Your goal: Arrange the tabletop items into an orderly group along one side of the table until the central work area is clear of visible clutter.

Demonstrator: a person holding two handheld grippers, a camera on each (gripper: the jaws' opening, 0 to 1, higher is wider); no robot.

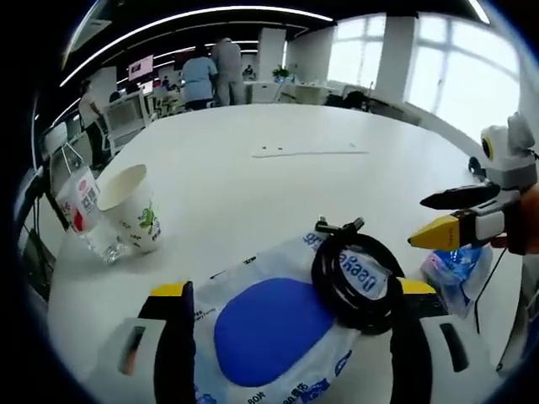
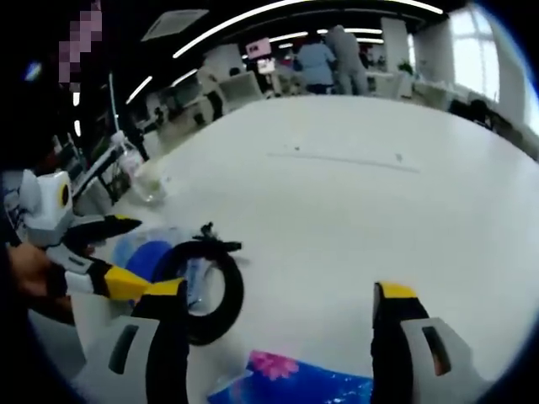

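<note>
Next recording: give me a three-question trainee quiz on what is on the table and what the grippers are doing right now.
1. True or false: the black cable coil lies partly on the white and blue pouch.
2. What stands beside the paper cup near the table edge?
A. a plastic bottle
B. a stapler
C. a red mug
3. Fill in: the jaws of the left gripper stand ____ on either side of the pouch, and the right gripper holds nothing.

Key: 1 true; 2 A; 3 open.
</note>
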